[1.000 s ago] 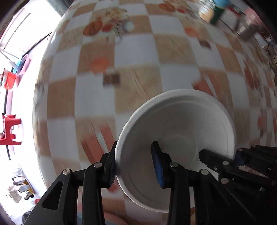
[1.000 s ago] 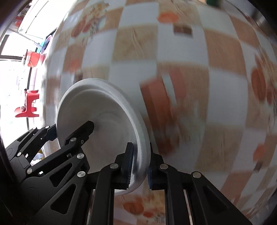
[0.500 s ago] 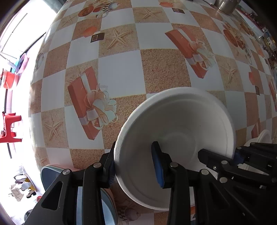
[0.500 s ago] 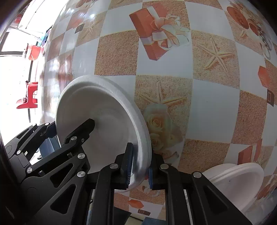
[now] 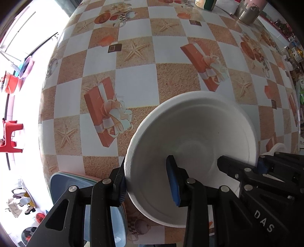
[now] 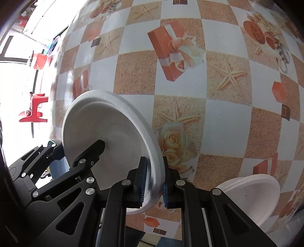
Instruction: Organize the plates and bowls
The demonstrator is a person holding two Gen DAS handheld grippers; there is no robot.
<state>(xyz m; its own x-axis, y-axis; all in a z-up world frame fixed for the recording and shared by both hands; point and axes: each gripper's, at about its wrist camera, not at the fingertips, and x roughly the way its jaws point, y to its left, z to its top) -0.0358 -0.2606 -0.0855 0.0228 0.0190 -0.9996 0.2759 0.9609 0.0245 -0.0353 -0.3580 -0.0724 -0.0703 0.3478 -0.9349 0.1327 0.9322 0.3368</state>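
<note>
A white foam bowl (image 5: 191, 140) is held in the air over the checked tablecloth by both grippers at once. My left gripper (image 5: 148, 182) is shut on the bowl's left rim, one finger inside and one outside. My right gripper (image 6: 154, 178) is shut on the opposite rim of the same bowl (image 6: 106, 133); its black frame shows at the right of the left wrist view (image 5: 266, 174). A stack of white foam bowls (image 6: 252, 193) rests on the table at the lower right. A stack of blue-grey plates (image 5: 106, 209) lies at the near table edge under my left gripper.
The tablecloth (image 5: 171, 79) has gift-box and starfish prints. A metal pot (image 5: 248, 11) and a container (image 5: 205, 3) stand at the far edge. The table's left edge (image 5: 40, 114) drops to a bright floor with a red stool (image 5: 9, 136).
Both grippers with the bowl have pulled back towards the near table edge. The blue-grey plates and the white bowl stack have come into view. The grip on the bowl is unchanged.
</note>
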